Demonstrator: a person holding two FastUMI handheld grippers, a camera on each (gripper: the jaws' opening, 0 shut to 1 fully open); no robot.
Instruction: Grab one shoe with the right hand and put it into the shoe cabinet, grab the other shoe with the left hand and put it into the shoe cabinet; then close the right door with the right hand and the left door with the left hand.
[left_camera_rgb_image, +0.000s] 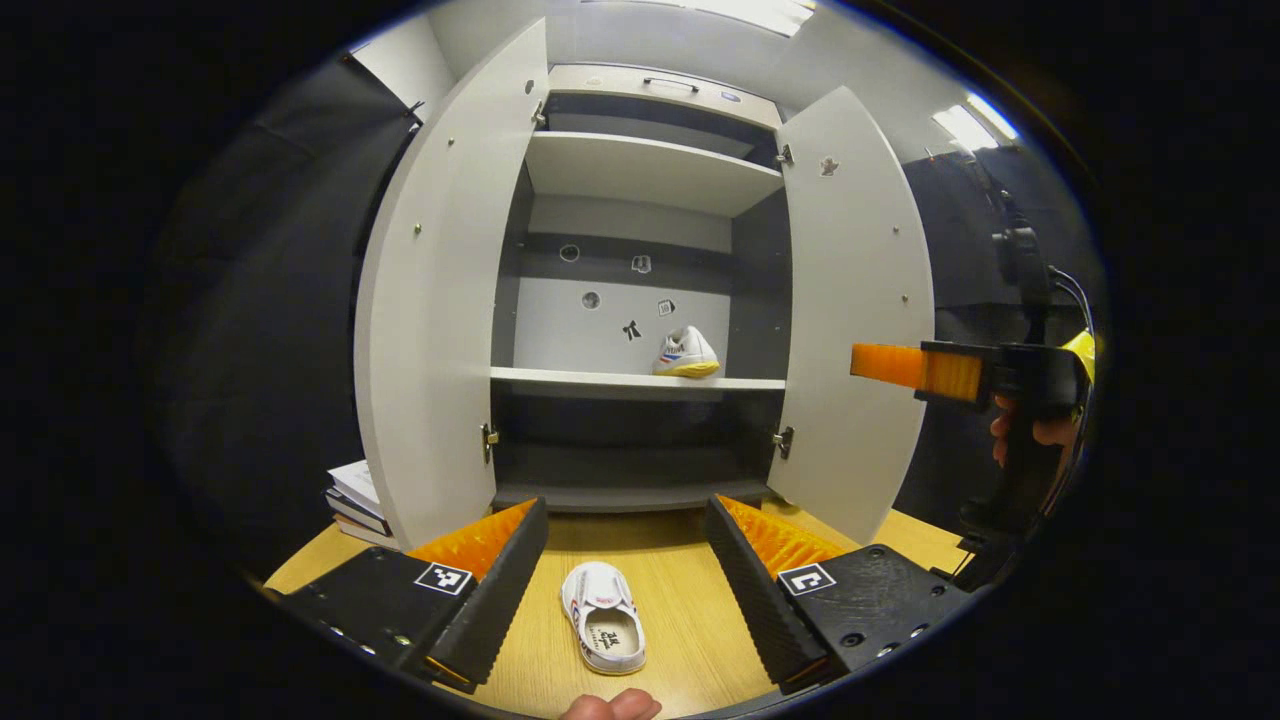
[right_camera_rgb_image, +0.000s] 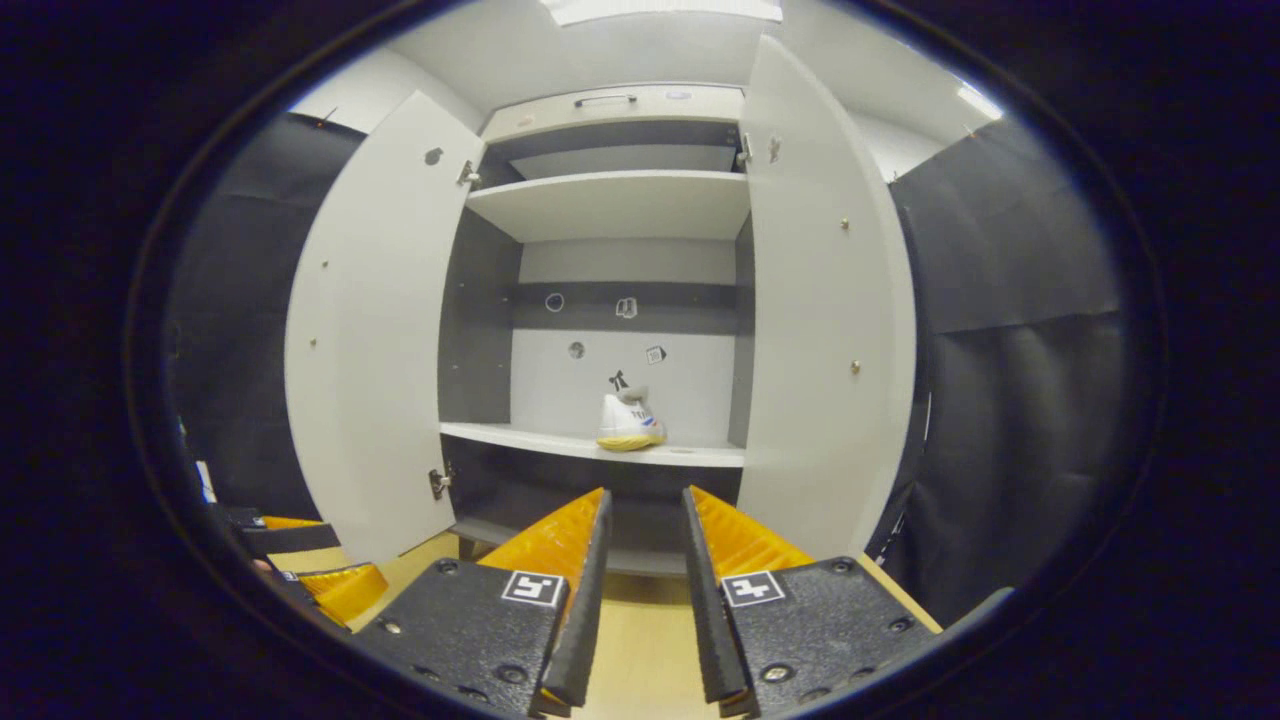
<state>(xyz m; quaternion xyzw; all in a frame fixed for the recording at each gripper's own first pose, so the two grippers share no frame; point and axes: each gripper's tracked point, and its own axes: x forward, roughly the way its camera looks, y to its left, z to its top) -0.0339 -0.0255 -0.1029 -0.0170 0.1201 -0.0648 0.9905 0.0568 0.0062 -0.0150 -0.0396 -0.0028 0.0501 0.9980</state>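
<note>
The white shoe cabinet (left_camera_rgb_image: 640, 165) stands with both doors wide open. One white shoe with a yellow sole (left_camera_rgb_image: 686, 353) sits on the middle shelf, toward its right side. A second white shoe (left_camera_rgb_image: 603, 617) lies on the wooden table, opening up, low between the spread fingers of my left gripper (left_camera_rgb_image: 626, 505), which is open and touches nothing. My right gripper (right_camera_rgb_image: 645, 497) faces the shelf shoe (right_camera_rgb_image: 630, 420) from a distance, its fingers a narrow gap apart with nothing between them. It also appears at the right edge as an orange finger, the right gripper (left_camera_rgb_image: 870, 362), held by a hand.
The left door (left_camera_rgb_image: 430, 330) and right door (left_camera_rgb_image: 850, 320) swing out toward me over the table (left_camera_rgb_image: 690, 590). A stack of books (left_camera_rgb_image: 350, 500) lies left of the cabinet. The left gripper (right_camera_rgb_image: 320, 585) shows low on the left in the right gripper view.
</note>
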